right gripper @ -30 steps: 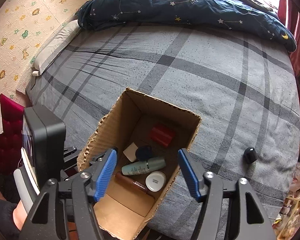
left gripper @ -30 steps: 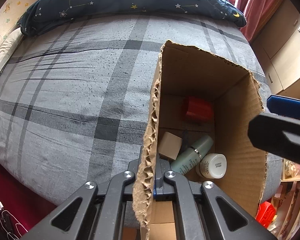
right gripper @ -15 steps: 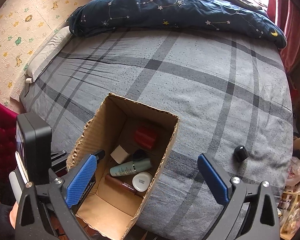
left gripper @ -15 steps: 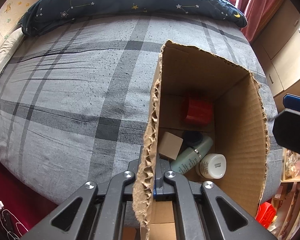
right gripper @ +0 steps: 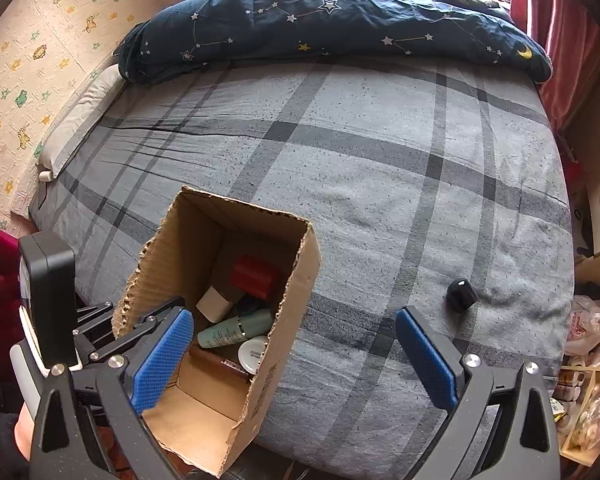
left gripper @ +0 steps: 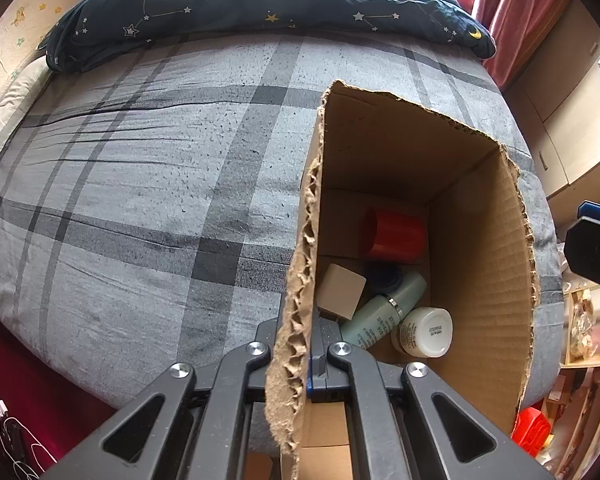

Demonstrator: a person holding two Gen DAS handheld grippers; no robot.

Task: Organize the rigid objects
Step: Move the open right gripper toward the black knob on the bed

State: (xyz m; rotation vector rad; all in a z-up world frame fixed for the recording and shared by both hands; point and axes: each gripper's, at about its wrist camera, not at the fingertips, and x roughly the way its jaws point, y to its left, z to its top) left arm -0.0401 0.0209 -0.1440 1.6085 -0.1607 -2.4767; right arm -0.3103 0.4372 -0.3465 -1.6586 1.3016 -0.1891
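Note:
An open cardboard box (left gripper: pixel 480 260) stands at the near edge of the bed. My left gripper (left gripper: pixel 308 360) is shut on its torn left wall. Inside lie a red cup (left gripper: pixel 396 236), a beige cube (left gripper: pixel 340 296), a pale green bottle (left gripper: pixel 384 312), a white jar (left gripper: pixel 424 332) and a dark blue round piece (left gripper: pixel 384 276). My right gripper (right gripper: pixel 294 316) hangs wide open above the box (right gripper: pixel 276 368) with nothing between its blue pads. A small black object (right gripper: pixel 461 294) sits on the sheet to the right of the box.
The grey plaid bed sheet (right gripper: pixel 360 168) stretches beyond the box. A navy star-print duvet (right gripper: pixel 340 20) is bunched at the far end and a pillow (right gripper: pixel 80 112) lies on the left. Red curtains (left gripper: pixel 512 12), wooden cabinets (left gripper: pixel 572 120) and floor clutter (right gripper: pixel 588 380) border the right side.
My right gripper's jaws have spread wider, and it has risen and drawn back from over the box. My left gripper has kept its hold on the box wall.

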